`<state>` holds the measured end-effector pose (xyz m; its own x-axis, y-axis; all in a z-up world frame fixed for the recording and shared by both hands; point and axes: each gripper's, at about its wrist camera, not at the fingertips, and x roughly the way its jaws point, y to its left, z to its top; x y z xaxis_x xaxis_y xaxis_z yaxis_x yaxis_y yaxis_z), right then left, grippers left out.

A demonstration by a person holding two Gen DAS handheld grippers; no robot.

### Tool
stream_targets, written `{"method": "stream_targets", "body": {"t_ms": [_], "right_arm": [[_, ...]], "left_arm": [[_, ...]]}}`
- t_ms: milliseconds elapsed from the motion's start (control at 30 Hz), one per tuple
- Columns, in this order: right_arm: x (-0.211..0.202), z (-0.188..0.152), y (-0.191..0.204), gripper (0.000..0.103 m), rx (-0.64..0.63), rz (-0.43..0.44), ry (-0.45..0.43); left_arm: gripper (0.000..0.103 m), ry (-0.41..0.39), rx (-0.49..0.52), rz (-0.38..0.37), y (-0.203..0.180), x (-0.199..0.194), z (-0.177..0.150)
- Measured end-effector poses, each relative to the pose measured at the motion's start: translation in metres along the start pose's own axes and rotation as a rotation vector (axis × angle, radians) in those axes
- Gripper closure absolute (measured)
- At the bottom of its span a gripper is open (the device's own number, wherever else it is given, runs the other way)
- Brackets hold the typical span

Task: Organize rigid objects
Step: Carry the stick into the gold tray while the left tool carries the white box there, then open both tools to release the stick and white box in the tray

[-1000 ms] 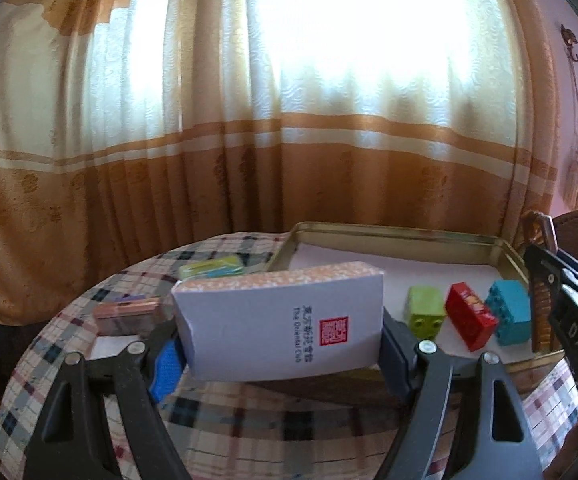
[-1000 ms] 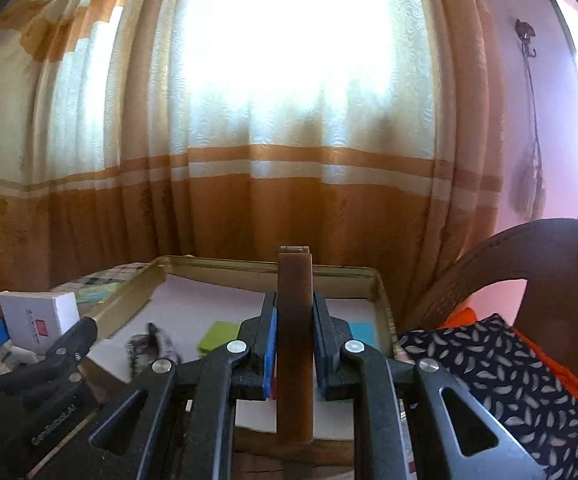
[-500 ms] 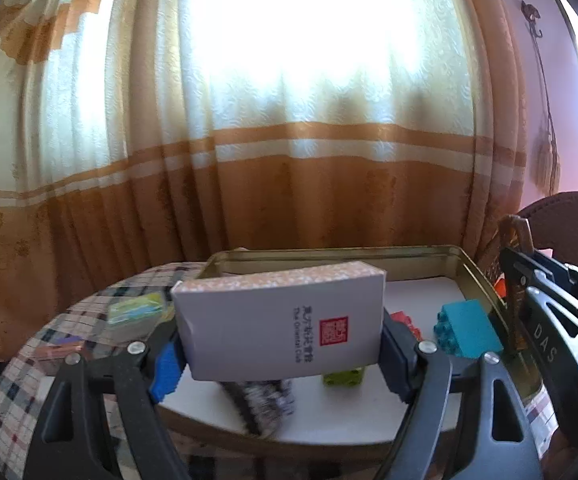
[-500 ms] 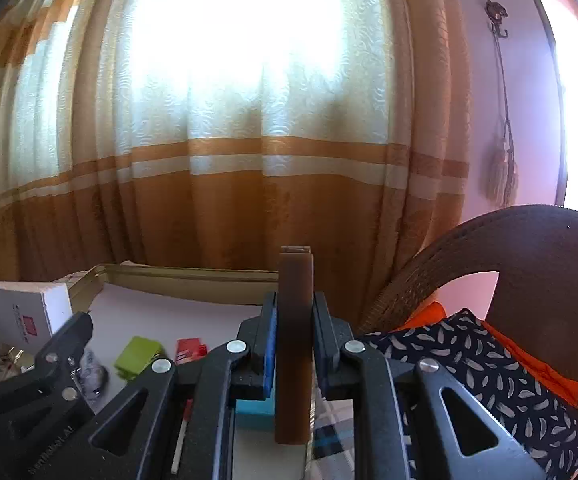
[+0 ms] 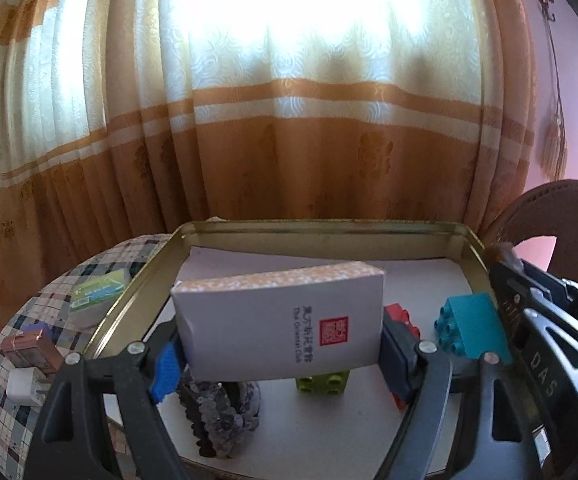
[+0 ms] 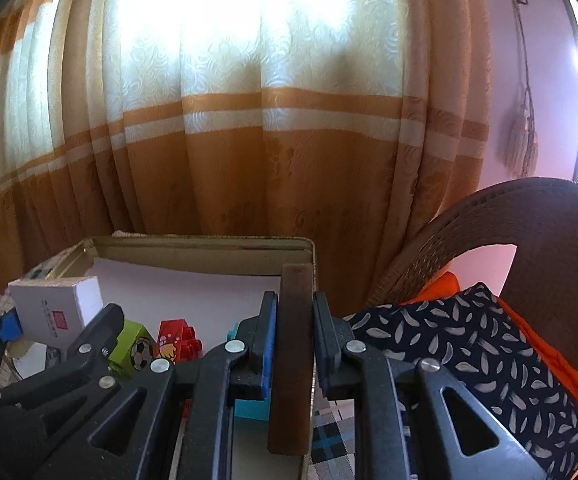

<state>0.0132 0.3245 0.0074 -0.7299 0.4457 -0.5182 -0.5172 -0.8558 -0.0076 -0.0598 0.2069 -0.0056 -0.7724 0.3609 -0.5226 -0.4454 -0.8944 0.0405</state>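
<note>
My left gripper is shut on a white box with a red stamp and holds it above the gold metal tray. In the tray lie a green brick, a red brick, a teal brick and a dark scrunchie. My right gripper is shut on a flat brown wooden piece, held upright over the tray's right rim. The white box and the left gripper show at the left of the right wrist view.
On the plaid tablecloth left of the tray lie a green-and-white pack, a brown box and a white charger. A wicker chair with a patterned cushion stands right. Curtains hang behind.
Both grippers have moved to the right and forward over the tray, each still holding its object. The white box now hangs over the tray's middle, in front of the bricks.
</note>
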Motion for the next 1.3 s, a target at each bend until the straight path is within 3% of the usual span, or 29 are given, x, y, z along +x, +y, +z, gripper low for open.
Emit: {"method": "stream_targets", "body": {"t_ms": [200,300,467,633,767,833,900,933,967,1100,1133,1300], "right_arm": [[0.008,0.000,0.000,0.085,-0.013,0.124,0.041],[0.003,-0.001,0.001,0.085,-0.015,0.195,0.016],[-0.008,-0.003,0.013,0.085,-0.062,0.195,-0.026],[-0.005,-0.003,0.007,0.085,-0.030,0.222,-0.009],[-0.003,-0.003,0.009,0.085,-0.039,0.224,0.003],[-0.008,-0.004,0.008,0.083,-0.036,0.218,-0.023],[-0.018,-0.005,0.005,0.059,-0.024,0.213,-0.076],[-0.022,-0.006,0.004,0.035,-0.019,0.211,-0.096],[-0.031,-0.008,0.002,0.022,-0.011,0.203,-0.142],[-0.051,-0.012,0.001,0.015,-0.007,0.149,-0.244],[-0.054,-0.012,0.001,0.009,-0.007,0.123,-0.250],[-0.054,-0.013,-0.002,0.008,0.039,0.119,-0.221]], "left_arm": [[0.023,0.034,-0.023,-0.011,0.004,0.007,0.000],[0.023,0.031,-0.034,-0.011,0.006,0.006,-0.001],[0.023,0.029,-0.024,0.004,0.003,0.007,-0.001],[0.022,0.036,-0.011,-0.001,0.001,0.010,0.001],[0.014,0.063,-0.030,0.034,0.004,0.013,-0.001],[0.000,0.083,-0.062,0.052,0.010,0.013,-0.003],[0.000,0.071,-0.086,0.045,0.014,0.008,-0.005],[0.000,0.063,-0.090,0.043,0.015,0.006,-0.006],[0.000,0.050,-0.089,0.042,0.015,0.002,-0.007],[0.000,0.013,-0.057,0.058,0.012,-0.010,-0.010],[0.000,0.003,-0.049,0.070,0.013,-0.014,-0.011],[0.000,-0.078,-0.058,0.110,0.033,-0.035,-0.013]]}}
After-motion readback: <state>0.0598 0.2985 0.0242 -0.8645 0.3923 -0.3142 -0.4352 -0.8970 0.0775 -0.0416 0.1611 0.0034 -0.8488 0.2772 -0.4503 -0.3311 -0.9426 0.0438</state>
